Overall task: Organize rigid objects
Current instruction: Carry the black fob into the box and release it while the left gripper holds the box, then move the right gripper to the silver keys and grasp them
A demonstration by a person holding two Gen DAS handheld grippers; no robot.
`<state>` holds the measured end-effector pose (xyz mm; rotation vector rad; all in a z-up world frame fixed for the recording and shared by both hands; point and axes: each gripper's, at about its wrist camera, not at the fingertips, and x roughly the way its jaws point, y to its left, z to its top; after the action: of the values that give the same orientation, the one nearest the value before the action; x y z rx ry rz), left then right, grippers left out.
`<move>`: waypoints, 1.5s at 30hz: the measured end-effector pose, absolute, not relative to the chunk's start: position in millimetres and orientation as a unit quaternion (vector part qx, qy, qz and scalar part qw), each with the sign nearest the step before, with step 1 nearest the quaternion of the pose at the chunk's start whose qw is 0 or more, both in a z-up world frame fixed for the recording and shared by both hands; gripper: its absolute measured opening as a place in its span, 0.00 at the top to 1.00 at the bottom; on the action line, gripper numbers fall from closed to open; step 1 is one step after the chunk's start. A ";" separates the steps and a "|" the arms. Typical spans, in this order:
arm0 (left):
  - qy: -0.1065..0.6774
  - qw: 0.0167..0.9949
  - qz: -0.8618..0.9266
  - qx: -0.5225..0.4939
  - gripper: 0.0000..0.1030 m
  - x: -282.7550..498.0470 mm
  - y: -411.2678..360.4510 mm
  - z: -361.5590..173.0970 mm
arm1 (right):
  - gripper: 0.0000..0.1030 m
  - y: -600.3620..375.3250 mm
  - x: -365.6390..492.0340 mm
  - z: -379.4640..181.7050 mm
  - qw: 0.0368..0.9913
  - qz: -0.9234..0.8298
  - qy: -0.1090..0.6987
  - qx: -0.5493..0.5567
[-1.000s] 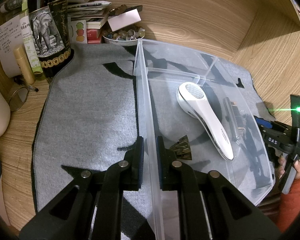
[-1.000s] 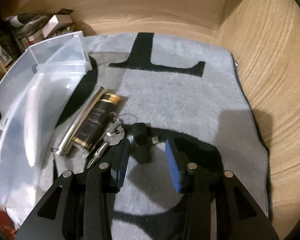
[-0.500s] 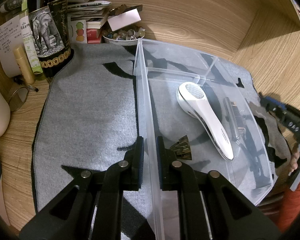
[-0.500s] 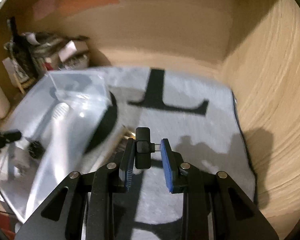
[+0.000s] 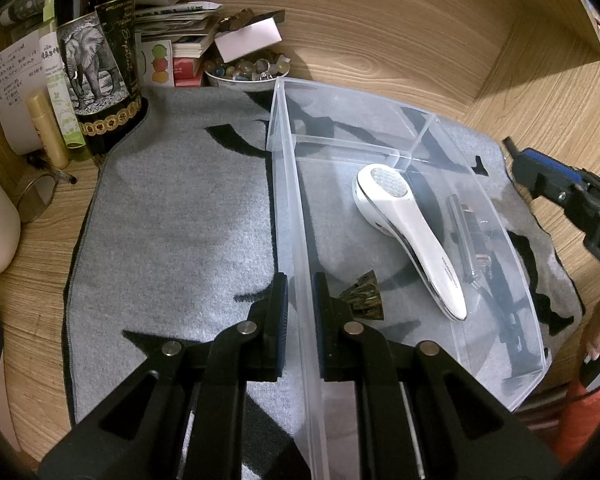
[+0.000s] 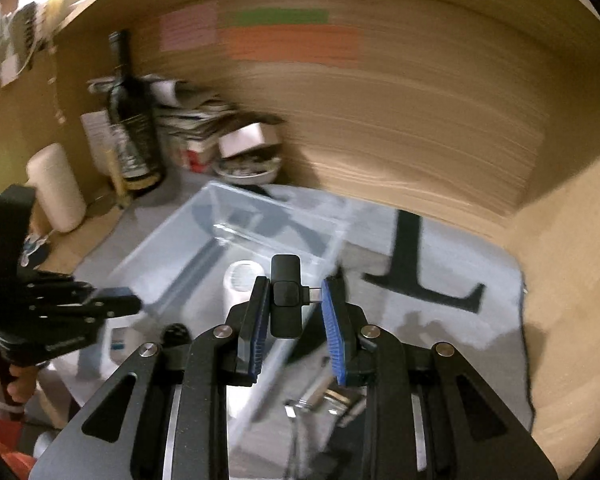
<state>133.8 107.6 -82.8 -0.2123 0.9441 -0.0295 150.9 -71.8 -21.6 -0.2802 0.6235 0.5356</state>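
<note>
My right gripper (image 6: 294,300) is clamped on a small black dongle (image 6: 285,296), a short upright block with a metal plug sticking out sideways toward my blue right-hand pad (image 6: 334,320). The block's body presses against the left pad and the plug tip meets the right one, so the piece sits crosswise between the fingers, clear of the grey mat (image 6: 452,248) and over the right-hand wall of the clear plastic bin (image 6: 172,248). The view from this wrist is smeared, and the background is hard to read.

My left gripper (image 5: 298,292) is closed on the bin's (image 5: 296,208) long left wall, one pad outside and one inside, near the wall's near end. The bin stands on the mat (image 5: 172,208) in the middle of the desk (image 5: 380,52), its far end divided off by a cross partition. In its main compartment lie a white handheld device (image 5: 408,232), running diagonally with its round mesh head toward the far partition, and a small dark ridged cone (image 5: 362,298) just beside my inner pad. Past the bin's right wall, on the mat, some slim dark and metallic items (image 6: 324,396) lie below my right fingers; I cannot tell what they are.
</note>
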 end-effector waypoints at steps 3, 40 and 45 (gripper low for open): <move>0.454 0.885 -0.014 -0.102 0.89 133.6 107.6 -82.9 | 0.77 -56.3 148.2 -26.0 0.898 0.279 0.307 -0.145; 0.454 0.885 -0.014 -0.104 0.89 133.6 107.8 -83.3 | 0.42 -35.4 142.9 -41.2 0.870 0.318 0.347 -0.147; 0.454 0.885 -0.015 -0.104 0.89 133.5 108.1 -83.4 | 0.28 -56.1 146.7 -23.6 0.900 0.280 0.309 -0.126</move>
<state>133.5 108.1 -83.4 -0.2163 0.9437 -0.0303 146.7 -56.1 -23.6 -0.2618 0.6401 0.5802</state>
